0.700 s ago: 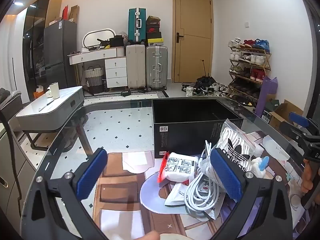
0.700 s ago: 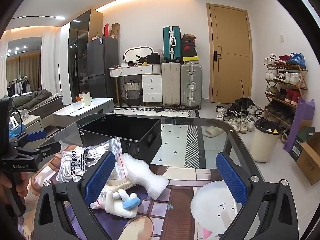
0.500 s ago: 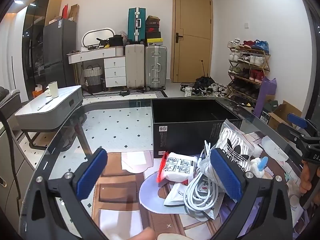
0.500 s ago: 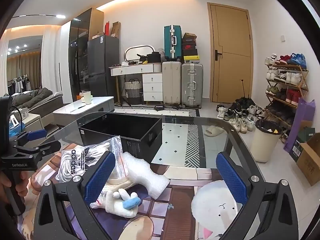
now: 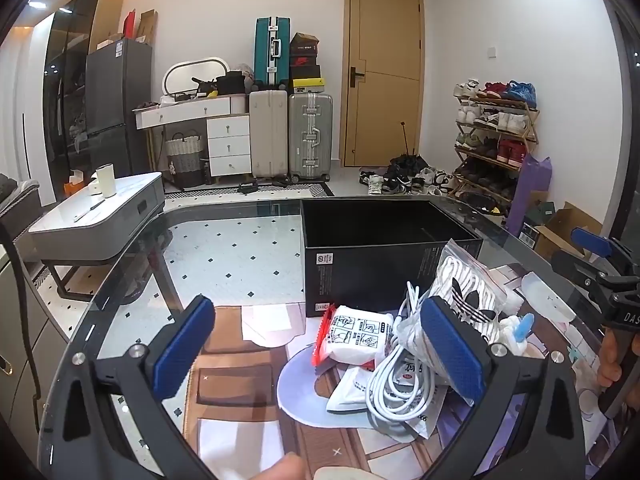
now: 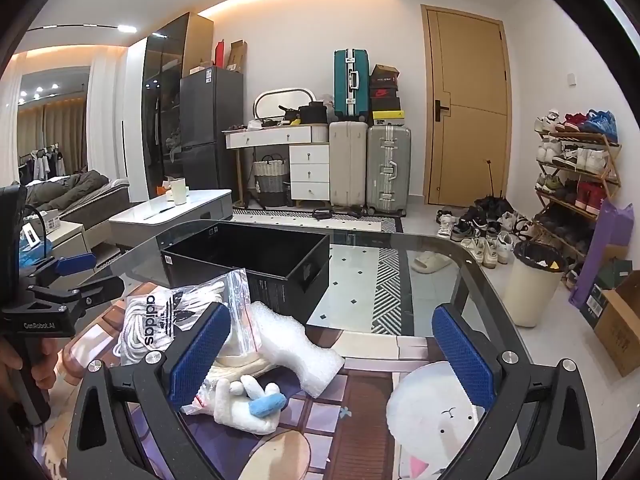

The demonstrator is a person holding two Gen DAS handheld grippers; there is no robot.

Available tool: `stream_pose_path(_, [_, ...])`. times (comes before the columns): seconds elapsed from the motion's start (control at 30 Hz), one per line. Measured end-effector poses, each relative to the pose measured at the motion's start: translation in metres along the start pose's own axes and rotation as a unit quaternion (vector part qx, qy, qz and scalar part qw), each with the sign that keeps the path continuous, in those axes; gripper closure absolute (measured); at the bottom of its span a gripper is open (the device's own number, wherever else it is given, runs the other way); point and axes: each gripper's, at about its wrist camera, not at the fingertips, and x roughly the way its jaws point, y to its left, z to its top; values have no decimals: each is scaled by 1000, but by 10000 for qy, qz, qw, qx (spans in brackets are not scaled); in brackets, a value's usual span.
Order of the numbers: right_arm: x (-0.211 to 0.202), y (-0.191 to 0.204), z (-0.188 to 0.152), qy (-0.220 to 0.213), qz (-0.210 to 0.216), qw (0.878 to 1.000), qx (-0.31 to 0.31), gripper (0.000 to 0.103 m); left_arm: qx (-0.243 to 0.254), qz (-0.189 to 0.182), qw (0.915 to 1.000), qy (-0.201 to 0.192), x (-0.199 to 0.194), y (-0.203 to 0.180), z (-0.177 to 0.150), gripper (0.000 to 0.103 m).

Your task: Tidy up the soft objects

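Glass table [image 5: 224,232] carries a black box [image 5: 384,256] at its far edge, with the soft pile just before it: laces bag [image 6: 168,320], foam [image 6: 296,348], plush [image 6: 244,404], cable [image 5: 396,384], wipes [image 5: 356,336]. Left gripper [image 5: 320,344] and right gripper [image 6: 328,356] hover spread wide, holding nothing.

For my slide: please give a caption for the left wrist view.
Open left gripper facing soft packets and white cable before black box.
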Motion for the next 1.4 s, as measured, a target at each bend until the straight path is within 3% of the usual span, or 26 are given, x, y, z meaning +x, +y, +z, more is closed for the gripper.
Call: stream_pose_path(1.4, [3, -4, 3, 77, 117, 9999, 77, 1, 3, -2, 10000, -7, 0, 2, 0, 0])
